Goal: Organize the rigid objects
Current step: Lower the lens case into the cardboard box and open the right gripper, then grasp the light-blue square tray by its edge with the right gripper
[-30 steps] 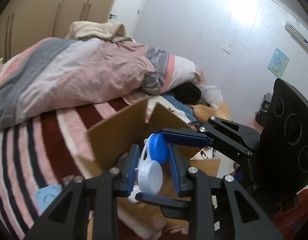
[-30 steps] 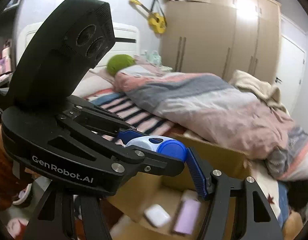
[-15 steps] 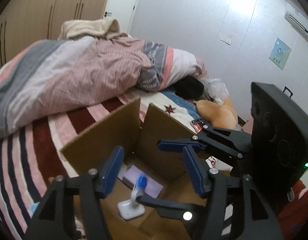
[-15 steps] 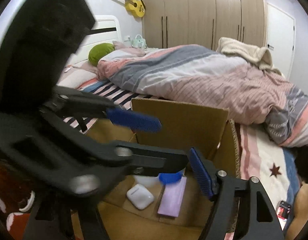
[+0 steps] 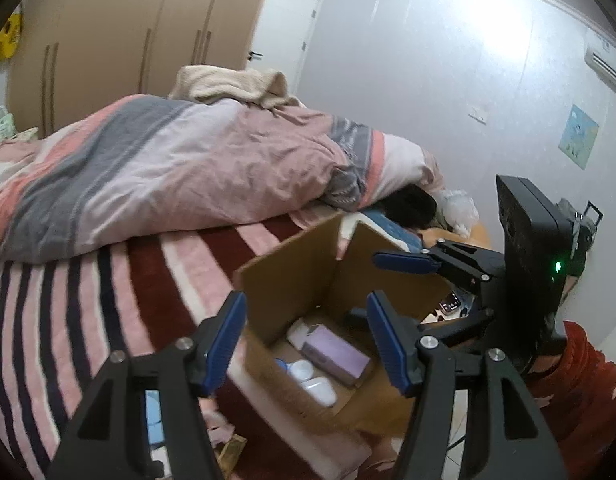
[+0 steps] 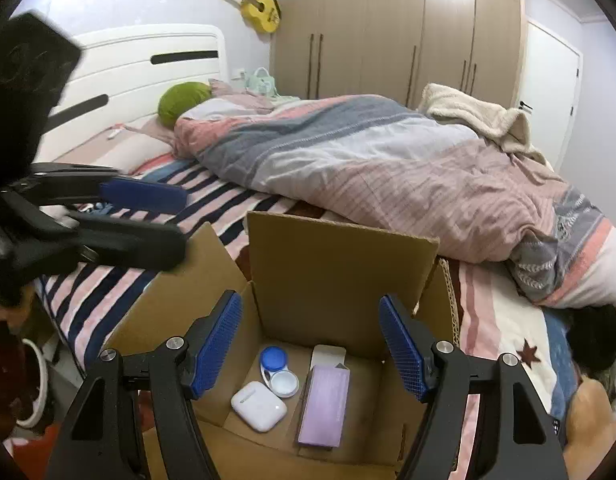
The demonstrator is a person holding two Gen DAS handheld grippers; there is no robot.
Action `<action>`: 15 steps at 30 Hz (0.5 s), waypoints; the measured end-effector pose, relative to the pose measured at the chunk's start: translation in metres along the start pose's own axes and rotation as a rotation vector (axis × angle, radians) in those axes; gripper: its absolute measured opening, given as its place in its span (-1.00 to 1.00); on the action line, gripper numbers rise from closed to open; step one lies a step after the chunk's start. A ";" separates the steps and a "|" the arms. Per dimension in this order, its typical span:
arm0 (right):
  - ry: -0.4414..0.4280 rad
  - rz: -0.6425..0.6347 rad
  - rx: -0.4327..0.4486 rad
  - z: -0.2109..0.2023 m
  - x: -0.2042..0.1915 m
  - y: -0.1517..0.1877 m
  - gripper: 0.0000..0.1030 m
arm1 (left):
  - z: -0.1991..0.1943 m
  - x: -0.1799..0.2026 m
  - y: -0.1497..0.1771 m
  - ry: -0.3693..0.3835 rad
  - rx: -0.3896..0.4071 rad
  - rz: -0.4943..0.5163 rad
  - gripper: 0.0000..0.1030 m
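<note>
An open cardboard box stands on the striped bed. Inside lie a blue-and-white contact lens case, a white earbud case and a purple flat box. The same box shows in the left wrist view with the purple box and white items. My right gripper is open and empty above the box. My left gripper is open and empty, left of the box; it also shows in the right wrist view.
A rumpled pink and grey duvet covers the bed behind the box. A green pillow lies by the white headboard. Wardrobes line the far wall. A light blue item lies on the bed near my left gripper.
My left gripper held the blue-and-white lens case over the box, then opened; the case now lies in the box. Both grippers have drawn back from it.
</note>
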State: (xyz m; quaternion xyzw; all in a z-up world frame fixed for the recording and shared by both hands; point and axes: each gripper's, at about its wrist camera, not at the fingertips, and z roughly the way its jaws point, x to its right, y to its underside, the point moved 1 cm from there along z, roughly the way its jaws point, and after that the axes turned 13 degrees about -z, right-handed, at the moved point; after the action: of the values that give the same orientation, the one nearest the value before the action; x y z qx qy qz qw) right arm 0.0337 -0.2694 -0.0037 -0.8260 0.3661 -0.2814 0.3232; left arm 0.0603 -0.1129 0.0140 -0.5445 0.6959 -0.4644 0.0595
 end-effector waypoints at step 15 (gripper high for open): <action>-0.183 -0.096 0.073 0.016 -0.129 -0.079 0.33 | -0.109 -0.131 0.054 -0.211 0.181 -0.125 0.58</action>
State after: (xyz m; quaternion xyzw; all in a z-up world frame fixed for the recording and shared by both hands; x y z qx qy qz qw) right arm 0.0041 -0.1209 0.0157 -0.8525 0.2847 -0.2329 0.3714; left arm 0.0106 0.0553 -0.0189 -0.6249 0.6060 -0.4682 0.1519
